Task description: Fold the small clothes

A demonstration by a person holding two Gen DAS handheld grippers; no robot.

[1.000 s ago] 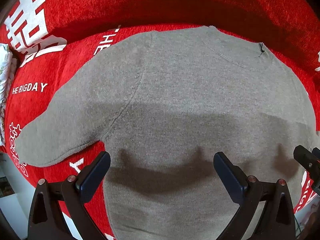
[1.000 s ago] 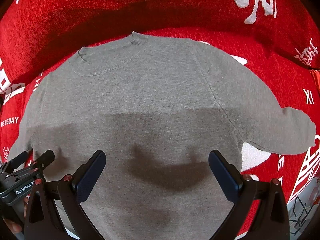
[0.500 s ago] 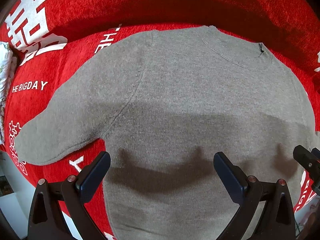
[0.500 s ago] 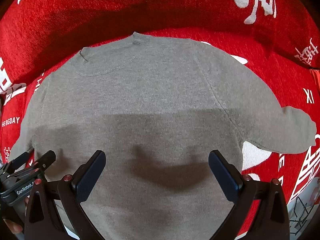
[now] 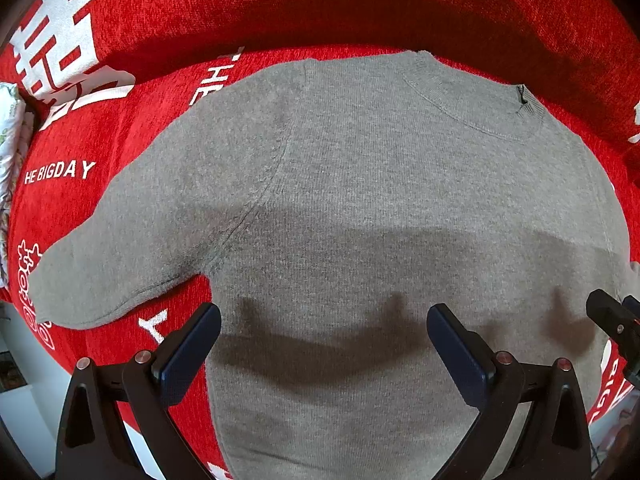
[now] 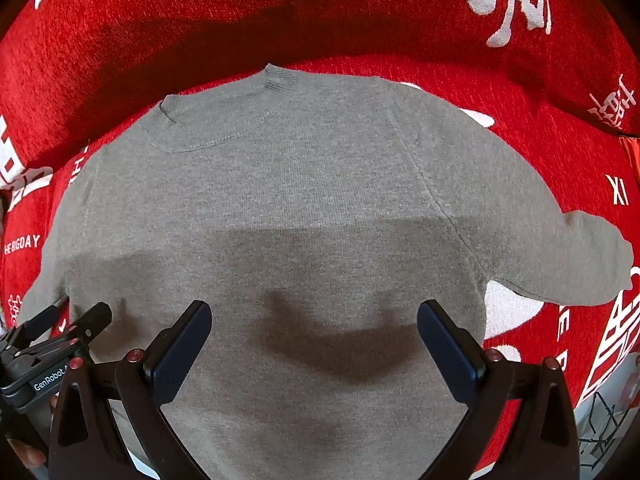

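Left gripper: fingers spread wide, gripping nothing, hovering over the lower body of the sweater; its tips also seen at 8 o'clock in the right wrist view.
Right gripper: fingers spread just as wide, empty, above the lower body; one tip showing at 3 o'clock in the left wrist view.
Sweater: grey knit, spread flat and unfolded, collar toward 1 o'clock in the left wrist view.
Left sleeve: stretched out to 9 o'clock, cuff close to the cloth's edge.
Right sleeve: stretched out to 3 o'clock in the right wrist view.
Hem: below the fingers, out of view.
Red cloth: white lettering, bare beyond both sleeves and past the collar at 12 o'clock; rising in a fold behind.
Shadows: dark band across the sweater beneath both grippers.
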